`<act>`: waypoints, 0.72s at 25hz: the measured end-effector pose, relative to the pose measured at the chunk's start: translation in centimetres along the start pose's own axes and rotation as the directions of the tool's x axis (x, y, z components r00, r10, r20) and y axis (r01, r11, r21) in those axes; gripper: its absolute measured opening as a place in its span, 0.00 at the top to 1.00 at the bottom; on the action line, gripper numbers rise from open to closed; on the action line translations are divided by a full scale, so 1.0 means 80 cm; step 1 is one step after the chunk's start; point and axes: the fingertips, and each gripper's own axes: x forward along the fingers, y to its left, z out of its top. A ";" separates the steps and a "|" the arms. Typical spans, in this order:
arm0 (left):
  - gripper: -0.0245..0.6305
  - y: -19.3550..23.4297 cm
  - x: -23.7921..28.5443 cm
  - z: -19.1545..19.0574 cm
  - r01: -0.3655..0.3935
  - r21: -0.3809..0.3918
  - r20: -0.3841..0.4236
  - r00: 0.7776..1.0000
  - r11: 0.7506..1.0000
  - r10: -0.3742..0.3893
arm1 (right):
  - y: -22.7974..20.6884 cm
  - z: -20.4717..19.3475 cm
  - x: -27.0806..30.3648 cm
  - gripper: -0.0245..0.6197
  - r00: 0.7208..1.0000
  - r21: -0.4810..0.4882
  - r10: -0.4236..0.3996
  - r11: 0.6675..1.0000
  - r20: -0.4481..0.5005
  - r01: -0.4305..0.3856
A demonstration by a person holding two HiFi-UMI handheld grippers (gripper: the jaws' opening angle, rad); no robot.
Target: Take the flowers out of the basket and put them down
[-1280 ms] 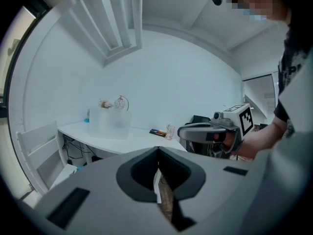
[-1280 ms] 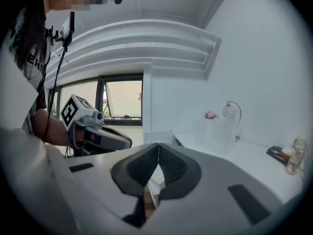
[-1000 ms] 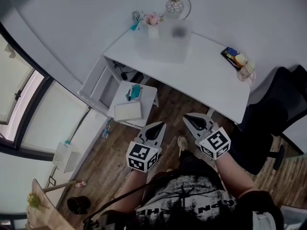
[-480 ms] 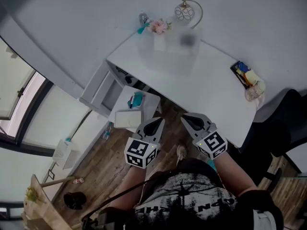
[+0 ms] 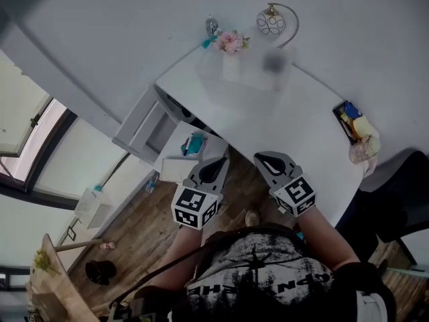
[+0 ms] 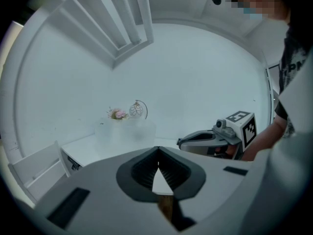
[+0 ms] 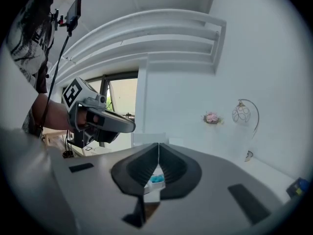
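Observation:
Pink flowers (image 5: 231,42) stand at the far edge of a white desk (image 5: 301,133), by the far left corner of a pale translucent basket (image 5: 244,79); I cannot tell how they sit in it. They also show small as the flowers (image 6: 117,114) and the flowers (image 7: 211,117). My left gripper (image 5: 216,168) and right gripper (image 5: 271,161) are held side by side at the desk's near edge, well short of the basket. Both are shut and hold nothing. The left gripper (image 6: 157,151) and right gripper (image 7: 158,146) show their jaws pressed together.
A round wire lamp (image 5: 273,22) stands behind the basket. A tray of small items (image 5: 355,123) lies at the desk's right end. Left of the desk are an open drawer unit (image 5: 144,123) and a low white side table (image 5: 181,166). A black chair (image 5: 402,206) is at the right.
The person has stepped toward the desk. Both grippers have come forward with them, from over the wooden floor to the desk's near edge. The jaws have stayed shut.

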 end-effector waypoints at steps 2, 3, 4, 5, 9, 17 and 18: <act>0.94 0.008 0.013 0.005 -0.012 0.001 0.002 1.000 1.000 0.012 | -0.010 0.002 0.006 0.94 1.000 -0.007 0.018 1.000 0.006 -0.018; 0.94 0.011 0.019 0.007 -0.017 0.001 0.004 1.000 1.000 0.017 | -0.014 0.002 0.009 0.94 1.000 -0.010 0.025 1.000 0.005 -0.025; 0.94 0.013 0.026 0.009 -0.022 -0.001 0.007 1.000 1.000 0.022 | -0.019 0.001 0.012 0.94 1.000 -0.013 0.030 0.999 0.001 -0.030; 0.94 0.016 0.032 0.012 -0.026 -0.003 0.012 1.000 1.000 0.026 | -0.025 0.000 0.016 0.94 0.999 -0.016 0.033 0.999 -0.004 -0.033; 0.94 0.024 0.051 0.015 -0.043 -0.020 0.017 0.999 0.999 0.044 | -0.044 -0.005 0.027 0.94 0.999 -0.005 0.045 0.999 -0.013 -0.045; 0.94 0.044 0.070 0.011 -0.039 -0.043 -0.001 0.999 0.998 0.039 | -0.075 0.001 0.044 0.94 1.000 -0.002 0.030 1.000 -0.004 -0.030; 0.94 0.048 0.072 0.010 -0.034 -0.043 -0.003 0.999 0.998 0.034 | -0.078 0.002 0.047 0.94 1.000 -0.003 0.024 1.000 -0.003 -0.024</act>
